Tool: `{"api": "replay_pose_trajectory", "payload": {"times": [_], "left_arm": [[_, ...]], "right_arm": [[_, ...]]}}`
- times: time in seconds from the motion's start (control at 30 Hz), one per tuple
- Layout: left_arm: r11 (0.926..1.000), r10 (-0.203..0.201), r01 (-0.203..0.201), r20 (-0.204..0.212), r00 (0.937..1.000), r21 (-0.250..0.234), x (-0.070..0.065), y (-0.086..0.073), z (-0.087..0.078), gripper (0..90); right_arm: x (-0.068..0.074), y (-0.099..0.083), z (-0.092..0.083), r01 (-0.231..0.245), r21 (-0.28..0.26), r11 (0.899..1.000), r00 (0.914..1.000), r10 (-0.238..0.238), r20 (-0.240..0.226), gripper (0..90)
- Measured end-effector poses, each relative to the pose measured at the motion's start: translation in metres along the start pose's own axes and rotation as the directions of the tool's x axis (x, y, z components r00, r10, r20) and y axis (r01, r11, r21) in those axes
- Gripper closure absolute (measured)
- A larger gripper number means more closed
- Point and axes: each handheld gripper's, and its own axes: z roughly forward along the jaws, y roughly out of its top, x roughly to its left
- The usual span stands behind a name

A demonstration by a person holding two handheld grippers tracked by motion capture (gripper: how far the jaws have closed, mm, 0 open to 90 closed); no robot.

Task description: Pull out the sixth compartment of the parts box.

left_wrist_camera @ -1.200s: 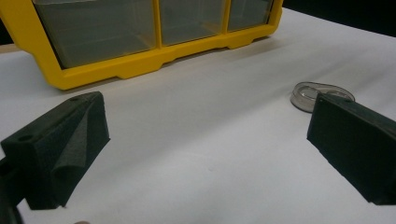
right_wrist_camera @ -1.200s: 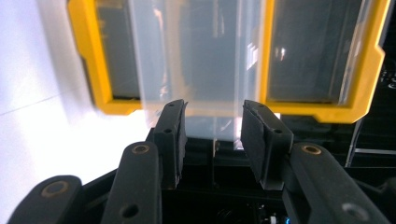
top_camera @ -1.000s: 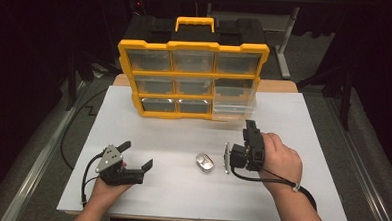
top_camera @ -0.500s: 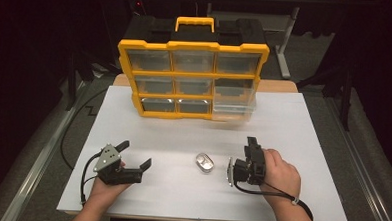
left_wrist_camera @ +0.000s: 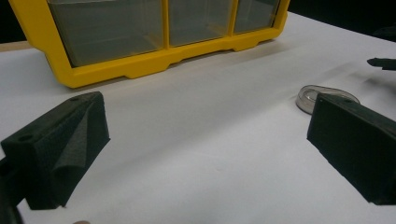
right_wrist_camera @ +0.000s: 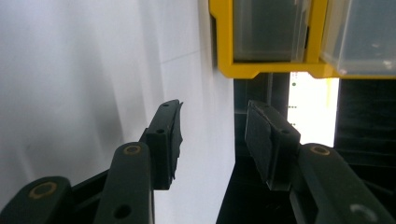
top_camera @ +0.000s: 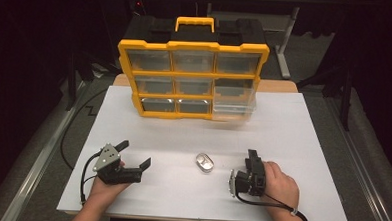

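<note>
A yellow organizer (top_camera: 191, 80) with clear drawers stands upright at the back of the white table (top_camera: 303, 140). Its lower right drawer (top_camera: 234, 104) sticks out a little. A small clear oval dish (top_camera: 204, 162) lies on the table between my two grippers. My left gripper (top_camera: 136, 153) rests at the front left, open and empty; its view has the dish (left_wrist_camera: 310, 95) beyond the right jaw and the organizer (left_wrist_camera: 140, 65) ahead. My right gripper (top_camera: 252, 155) sits low to the right of the dish, rolled on its side. Its view, toward the organizer (right_wrist_camera: 261, 70), has nothing between the parted jaws (right_wrist_camera: 212, 112).
A black-and-yellow carry case (top_camera: 195, 28) stands behind the organizer. Cables trail from both grippers over the front of the table. Dark floor and metal frame legs (top_camera: 287, 39) surround the table.
My right hand has come down toward the table and nearer its front edge, with the gripper still on its side. The left gripper, the dish and the organizer have stayed put.
</note>
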Motion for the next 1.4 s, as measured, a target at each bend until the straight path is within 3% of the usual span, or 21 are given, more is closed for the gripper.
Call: {"api": "replay_pose_trajectory", "payload": {"times": [0.03,0.1,0.2,0.33,0.4,0.43,0.5,0.73,1.0,1.07,1.4], "left_arm": [[1.0000,0.001,-0.001,0.001,1.0000,0.002,0.000,0.000,0.000,0.2],[1.0000,0.001,-0.001,0.001,1.0000,0.001,0.000,0.000,0.000,0.2],[1.0000,0.001,-0.001,0.000,1.0000,0.002,0.000,0.000,0.000,0.2],[1.0000,0.001,-0.001,-0.004,1.0000,0.004,0.000,0.000,-0.001,0.2],[1.0000,-0.001,0.001,-0.003,1.0000,0.004,0.000,0.000,0.000,0.2],[1.0000,-0.003,0.003,-0.003,1.0000,0.005,0.000,0.000,0.000,0.2],[1.0000,-0.002,0.002,-0.004,1.0000,0.007,0.000,0.000,0.000,0.2],[1.0000,0.000,0.000,-0.008,1.0000,0.003,0.000,0.000,0.000,0.2],[1.0000,0.007,-0.007,-0.007,0.9999,0.005,0.000,0.000,-0.001,0.2],[1.0000,0.008,-0.008,-0.008,0.9999,0.005,0.000,0.000,-0.001,0.2],[1.0000,0.008,-0.008,-0.010,0.9999,0.003,0.000,0.000,-0.001,0.1]], "right_arm": [[-0.001,-0.002,0.000,0.018,-0.010,1.000,0.9998,-0.018,0.007,56.0],[0.000,-0.007,-0.002,0.001,0.004,1.000,0.9999,-0.001,-0.011,55.0],[-0.003,-0.012,-0.004,0.004,-0.007,1.000,0.9999,-0.003,0.014,53.6],[-0.005,-0.015,-0.006,-0.017,-0.002,1.000,0.9998,0.017,0.008,49.1],[-0.007,-0.016,-0.006,0.008,-0.015,1.000,0.9996,-0.007,0.027,45.1],[-0.006,-0.017,-0.006,-0.019,-0.007,1.000,0.9997,0.019,0.016,43.9],[-0.008,-0.018,-0.005,0.017,-0.016,1.000,0.9997,-0.016,0.018,40.3],[-0.006,-0.019,-0.004,0.012,-0.010,1.000,0.9996,-0.013,-0.026,28.0],[-0.009,-0.020,-0.006,0.025,0.003,1.000,0.9989,-0.025,-0.039,19.5],[-0.010,-0.021,-0.006,0.020,-0.003,1.000,0.9997,-0.020,-0.017,17.1],[-0.014,-0.023,-0.009,0.005,-0.001,1.000,1.0000,-0.005,-0.004,4.7]]}}
